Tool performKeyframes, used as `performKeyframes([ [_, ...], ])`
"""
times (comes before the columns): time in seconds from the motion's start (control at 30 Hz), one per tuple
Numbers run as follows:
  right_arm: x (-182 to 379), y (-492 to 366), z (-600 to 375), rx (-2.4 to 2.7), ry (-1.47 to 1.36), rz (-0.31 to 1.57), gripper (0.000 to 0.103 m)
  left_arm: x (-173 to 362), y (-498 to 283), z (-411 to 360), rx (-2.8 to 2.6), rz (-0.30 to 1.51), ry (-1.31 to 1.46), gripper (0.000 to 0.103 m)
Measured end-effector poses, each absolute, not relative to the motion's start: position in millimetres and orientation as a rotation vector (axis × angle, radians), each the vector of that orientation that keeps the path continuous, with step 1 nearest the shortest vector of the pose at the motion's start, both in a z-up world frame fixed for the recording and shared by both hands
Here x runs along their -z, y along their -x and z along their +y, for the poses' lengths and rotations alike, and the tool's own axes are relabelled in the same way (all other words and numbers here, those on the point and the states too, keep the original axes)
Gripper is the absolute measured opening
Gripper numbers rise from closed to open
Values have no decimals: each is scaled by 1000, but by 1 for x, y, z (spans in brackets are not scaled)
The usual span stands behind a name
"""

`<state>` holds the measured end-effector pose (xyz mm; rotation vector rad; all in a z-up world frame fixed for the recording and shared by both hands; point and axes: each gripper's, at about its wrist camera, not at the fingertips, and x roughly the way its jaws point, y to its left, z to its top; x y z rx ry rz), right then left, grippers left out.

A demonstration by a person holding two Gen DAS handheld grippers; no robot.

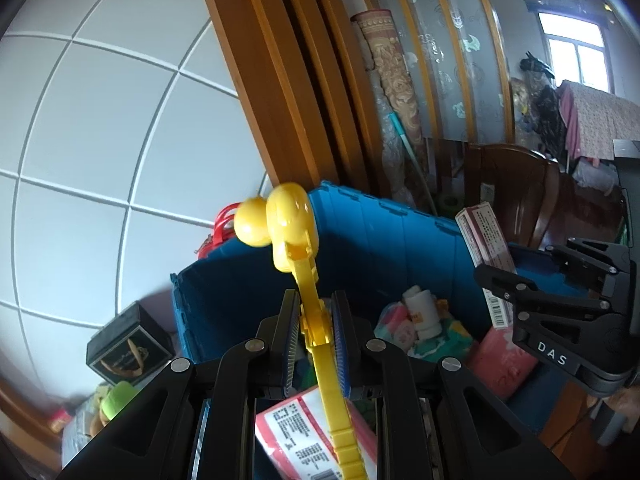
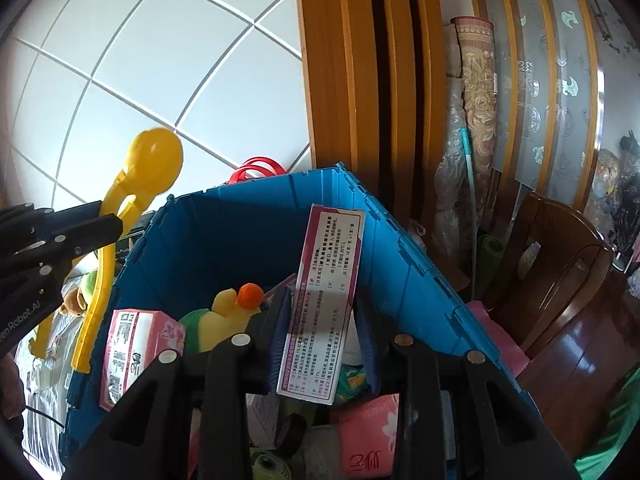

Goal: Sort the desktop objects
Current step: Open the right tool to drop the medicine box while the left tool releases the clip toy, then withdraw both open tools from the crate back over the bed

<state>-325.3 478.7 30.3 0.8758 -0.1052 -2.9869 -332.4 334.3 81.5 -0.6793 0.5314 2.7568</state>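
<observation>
My left gripper (image 1: 316, 320) is shut on a yellow plastic snowball-maker tong (image 1: 292, 220), holding its handles with the round cups pointing up, above the blue folding crate (image 1: 380, 248). The tong also shows in the right wrist view (image 2: 152, 168), at the left of the crate (image 2: 240, 240). My right gripper (image 2: 324, 316) is shut on a tall pink-and-white box (image 2: 326, 292), upright over the crate; that box shows in the left wrist view (image 1: 486, 252) too. The crate holds a pink box (image 2: 136, 344), a plush toy (image 2: 224, 316), a white bottle (image 1: 424, 312) and pink packs.
A black box (image 1: 128, 344) and plush toys (image 1: 112, 400) lie left of the crate. A red handle (image 2: 256, 168) sticks up behind it. A wooden door frame (image 2: 352, 80), a rolled mat (image 2: 476, 100) and a dark wooden chair (image 2: 560, 272) stand behind and to the right.
</observation>
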Motion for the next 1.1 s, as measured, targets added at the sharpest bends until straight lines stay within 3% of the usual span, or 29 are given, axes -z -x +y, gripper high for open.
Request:
performKeyframes([
  [0.03, -31, 327, 482, 2990, -874, -130, 32, -83, 333, 336, -2762, 533, 672, 55],
  [0.1, -34, 330, 488, 2995, -870, -175, 39, -87, 335, 340, -2772, 537, 658, 81],
  [0.17, -37, 327, 488, 3010, -847, -158, 49, -91, 337, 344, -2783, 541, 644, 81],
  [0.23, -39, 323, 488, 3017, -832, -150, 51, -95, 335, 345, -2786, 539, 634, 81],
  [0.93, -59, 258, 456, 2999, -699, -131, 52, -93, 288, 300, -2864, 471, 618, 81],
  [1.1, -60, 244, 444, 2980, -676, -116, 58, -88, 276, 286, -2887, 427, 628, 81],
])
